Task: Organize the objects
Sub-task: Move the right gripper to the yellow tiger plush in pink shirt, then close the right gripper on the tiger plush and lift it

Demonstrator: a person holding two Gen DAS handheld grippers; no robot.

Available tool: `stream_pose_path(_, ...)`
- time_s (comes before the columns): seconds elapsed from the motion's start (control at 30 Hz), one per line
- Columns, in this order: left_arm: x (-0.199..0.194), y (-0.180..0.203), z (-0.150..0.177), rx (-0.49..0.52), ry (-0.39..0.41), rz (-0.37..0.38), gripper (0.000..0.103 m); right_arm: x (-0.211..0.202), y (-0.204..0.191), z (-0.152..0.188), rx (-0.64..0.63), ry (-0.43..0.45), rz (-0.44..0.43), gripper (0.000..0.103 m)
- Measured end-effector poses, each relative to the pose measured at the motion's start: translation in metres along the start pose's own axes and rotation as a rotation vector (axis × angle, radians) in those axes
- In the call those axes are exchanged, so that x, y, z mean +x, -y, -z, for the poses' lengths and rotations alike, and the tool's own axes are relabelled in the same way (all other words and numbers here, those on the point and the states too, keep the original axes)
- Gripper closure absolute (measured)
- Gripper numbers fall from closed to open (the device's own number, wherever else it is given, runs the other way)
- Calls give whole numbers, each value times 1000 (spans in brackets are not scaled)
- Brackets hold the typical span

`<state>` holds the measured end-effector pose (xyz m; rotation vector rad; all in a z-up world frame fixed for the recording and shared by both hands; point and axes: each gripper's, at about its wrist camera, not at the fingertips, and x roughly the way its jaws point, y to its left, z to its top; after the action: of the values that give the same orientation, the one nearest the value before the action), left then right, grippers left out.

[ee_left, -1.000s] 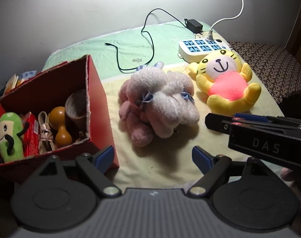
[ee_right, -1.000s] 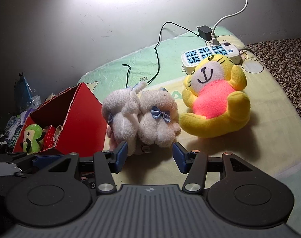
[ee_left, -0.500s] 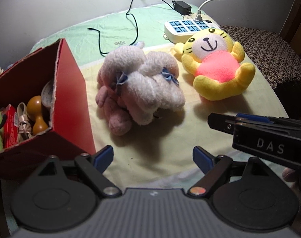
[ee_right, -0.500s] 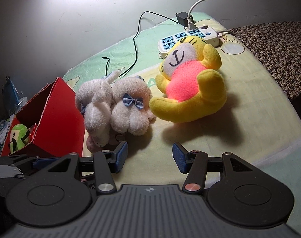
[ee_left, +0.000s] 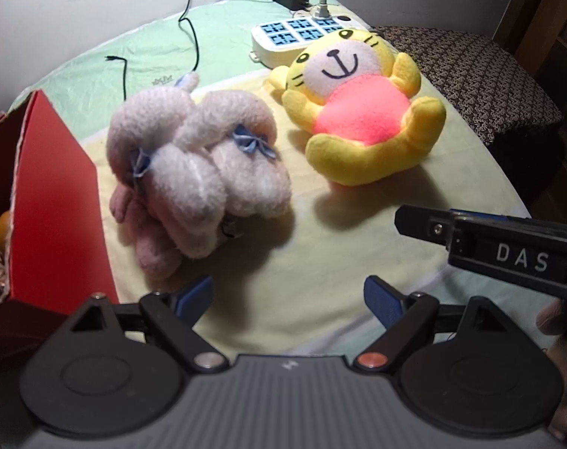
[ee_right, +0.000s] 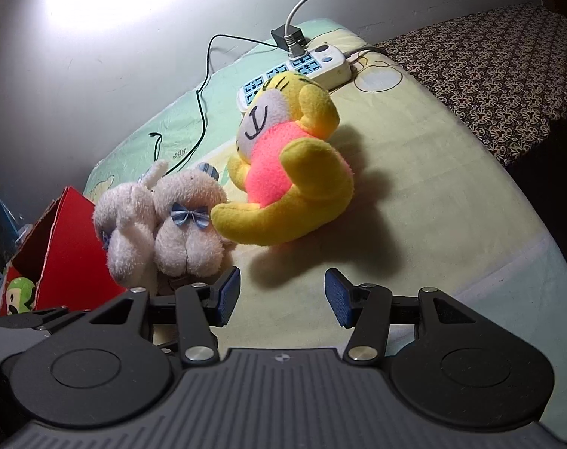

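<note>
A fluffy white-pink plush dog (ee_left: pixel 197 172) with blue bows lies on the yellow-green cloth, beside a red cardboard box (ee_left: pixel 55 205). A yellow tiger plush (ee_left: pixel 362 112) with a pink belly lies to its right. My left gripper (ee_left: pixel 289 299) is open and empty, just short of the white plush. My right gripper (ee_right: pixel 281 295) is open and empty, in front of the yellow tiger (ee_right: pixel 283 172), with the white plush (ee_right: pixel 164 224) and the red box (ee_right: pixel 63 250) to its left. The right gripper's body (ee_left: pixel 508 250) shows at the right of the left wrist view.
A white power strip (ee_left: pixel 302 35) with a black adapter and cables lies behind the plush toys. The red box holds a green toy (ee_right: pixel 20 293) and other small items. A dark patterned cushion (ee_right: pixel 508 63) lies at the right. A wall stands behind.
Both grippers have swung to the right. The red box has slid toward the left edge of both views and the yellow tiger sits nearer the middle. Both grippers stay open.
</note>
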<state>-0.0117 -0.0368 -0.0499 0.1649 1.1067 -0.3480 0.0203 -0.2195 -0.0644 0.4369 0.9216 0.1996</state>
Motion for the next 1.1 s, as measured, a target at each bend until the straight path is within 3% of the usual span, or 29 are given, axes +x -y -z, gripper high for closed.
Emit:
stream_pose_path(0.2,4,7,-17,27,31,101,15,-8,25,-21,104,77,-65,49)
stream_pose_path(0.4,7,10,-44,27,124,237,15,3,46,-48,197,106,-98,48)
stream_pose_path(0.57,25,12,-67,2,119,326,15,16,49,-67,181,111,-114,47)
stream_pose_path(0.73,44,6,-85,-70,98,412,8,35,53,-80,168,85,-127,47)
stream_pose_path(1.0,70,-5,-102,-161,60,459,8,66,55,-91,140,24,-126,47)
stream_pose_path(1.1,73,-5,-104,-155,65,445,1,74,47,-94,85,3,-103,47)
